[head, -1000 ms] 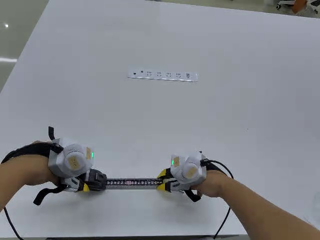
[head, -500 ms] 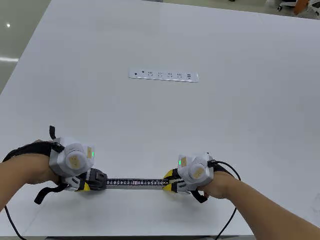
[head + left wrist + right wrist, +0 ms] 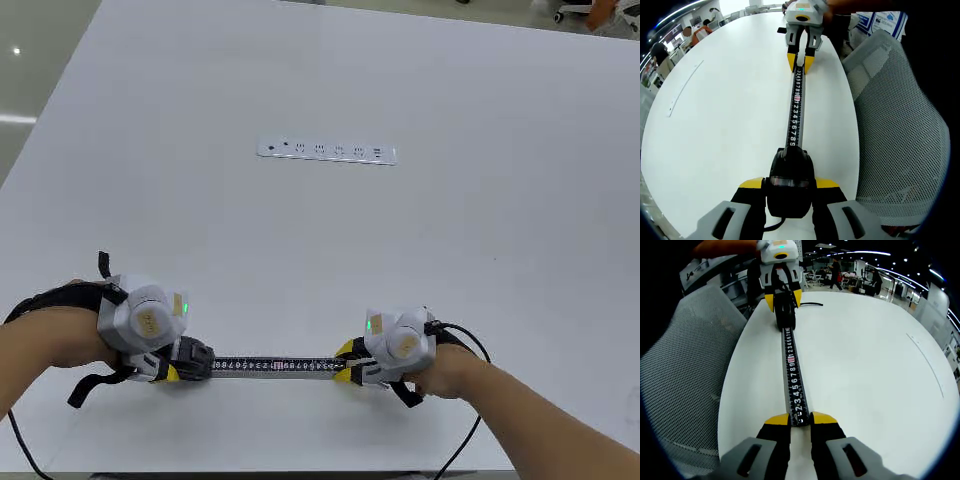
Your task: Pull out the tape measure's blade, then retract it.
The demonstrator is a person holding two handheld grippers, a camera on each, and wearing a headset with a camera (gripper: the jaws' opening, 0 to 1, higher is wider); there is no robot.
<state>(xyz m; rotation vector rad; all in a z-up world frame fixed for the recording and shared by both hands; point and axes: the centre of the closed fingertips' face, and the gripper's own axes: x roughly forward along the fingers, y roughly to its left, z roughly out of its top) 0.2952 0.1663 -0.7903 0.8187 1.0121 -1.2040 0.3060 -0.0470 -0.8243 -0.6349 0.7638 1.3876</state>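
Observation:
The black tape measure case (image 3: 790, 180) sits between the jaws of my left gripper (image 3: 790, 186), which is shut on it near the table's front edge (image 3: 192, 360). Its numbered blade (image 3: 275, 366) runs out flat along the white table to my right gripper (image 3: 350, 368), which is shut on the blade's tip (image 3: 800, 420). In the right gripper view the blade (image 3: 791, 370) stretches away to the case (image 3: 785, 310) held by the left gripper. In the left gripper view the blade (image 3: 796, 110) leads to the right gripper (image 3: 800, 60).
A white power strip (image 3: 326, 152) lies flat at the middle of the table (image 3: 400, 250), far beyond the grippers. A grey mesh chair (image 3: 895, 130) stands just off the front edge. Black cables trail from both wrists.
My right gripper has moved to the right with the blade's tip in it, and more of the blade is out. The left gripper and the case have stayed put.

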